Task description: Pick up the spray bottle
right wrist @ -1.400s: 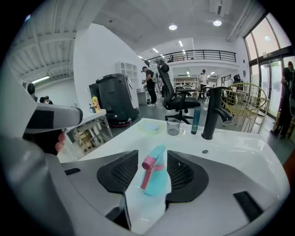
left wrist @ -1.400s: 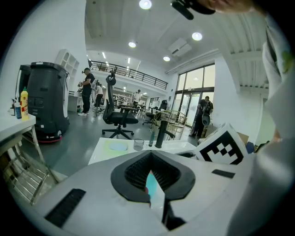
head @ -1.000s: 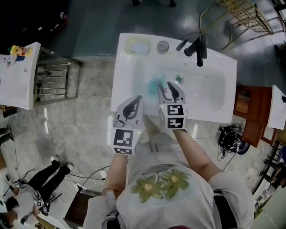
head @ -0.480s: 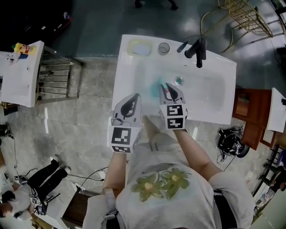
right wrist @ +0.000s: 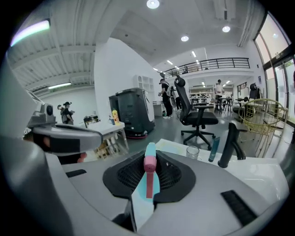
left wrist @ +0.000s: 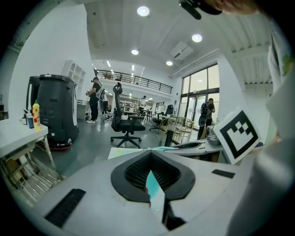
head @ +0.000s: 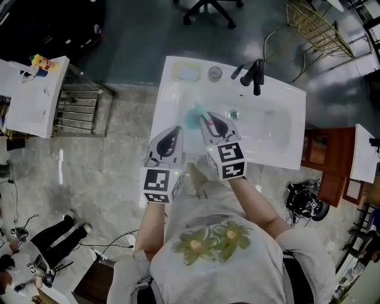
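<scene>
The spray bottle is teal with a pink trigger. My right gripper is shut on it and holds it above the white sink basin, nozzle toward the back. In the right gripper view the bottle stands upright between the black pads. My left gripper hovers just left of it over the sink's front left rim. Its jaws meet at the tips with nothing held, and only a thin slit shows in the left gripper view.
At the back of the sink are a black faucet, a glass, a dark tube and a soap dish. A metal rack and white table stand left. An office chair and gold wire stand are behind.
My right gripper has shut on the spray bottle and lifted it out of the basin, up and toward the left. My left gripper has risen slightly.
</scene>
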A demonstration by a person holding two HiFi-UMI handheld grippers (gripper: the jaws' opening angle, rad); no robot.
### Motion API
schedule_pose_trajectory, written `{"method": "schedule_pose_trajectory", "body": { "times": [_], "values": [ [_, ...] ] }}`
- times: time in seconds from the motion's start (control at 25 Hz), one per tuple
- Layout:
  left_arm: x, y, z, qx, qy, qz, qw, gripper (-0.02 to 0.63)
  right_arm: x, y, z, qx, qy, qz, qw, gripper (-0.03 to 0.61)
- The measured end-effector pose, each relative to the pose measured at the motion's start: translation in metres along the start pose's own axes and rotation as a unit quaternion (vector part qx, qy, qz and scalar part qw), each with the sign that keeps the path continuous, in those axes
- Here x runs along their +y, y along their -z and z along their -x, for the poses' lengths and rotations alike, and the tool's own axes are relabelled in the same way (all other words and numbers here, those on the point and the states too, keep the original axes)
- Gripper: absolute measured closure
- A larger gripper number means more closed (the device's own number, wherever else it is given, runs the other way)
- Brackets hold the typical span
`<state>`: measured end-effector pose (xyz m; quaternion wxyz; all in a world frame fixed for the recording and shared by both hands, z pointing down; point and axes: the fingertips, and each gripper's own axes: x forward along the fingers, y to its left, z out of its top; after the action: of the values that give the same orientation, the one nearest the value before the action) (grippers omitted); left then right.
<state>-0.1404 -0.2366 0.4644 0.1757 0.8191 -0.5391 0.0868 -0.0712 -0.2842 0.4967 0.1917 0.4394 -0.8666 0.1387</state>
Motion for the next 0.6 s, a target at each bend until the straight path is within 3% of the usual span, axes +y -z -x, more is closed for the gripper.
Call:
{"method": "schedule_pose_trajectory", "body": {
  "times": [0.6],
  "values": [
    [-0.030,-0.052,0.051,-0.075,-0.018,-0.011,0.9969,0.604,0.062,-0.085,0.070,-0.093,-0.071,0.089,0.989,0.506]
  ]
}}
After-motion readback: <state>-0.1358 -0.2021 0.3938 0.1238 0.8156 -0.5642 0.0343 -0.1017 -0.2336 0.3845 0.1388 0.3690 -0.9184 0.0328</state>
